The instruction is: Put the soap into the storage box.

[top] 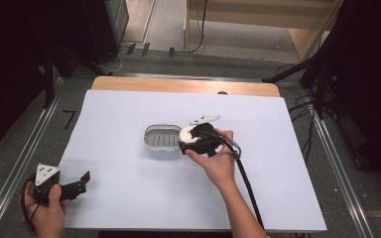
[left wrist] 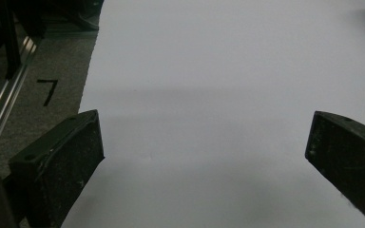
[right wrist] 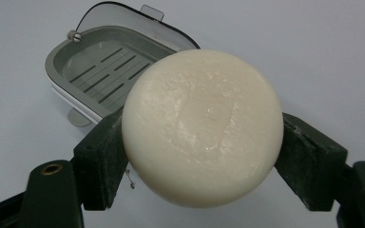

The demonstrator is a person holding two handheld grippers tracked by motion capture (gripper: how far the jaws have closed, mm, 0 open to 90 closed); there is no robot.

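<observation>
While the left tongs (top: pixel 82 179) rest spread and empty near the desk's (top: pixel 129 198) near-left corner, the right tongs (right wrist: pixel 202 142) pinch a round white soap (right wrist: pixel 202 127) by its sides, just beside the right end of the open grey soap dish (top: pixel 161 140) at mid-desk.

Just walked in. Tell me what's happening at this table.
A person holds a gripper in each hand. The right gripper is shut on a round white soap, beside an open grey soap box on the white table. The left gripper rests open at the table's near left corner, holding nothing.
</observation>
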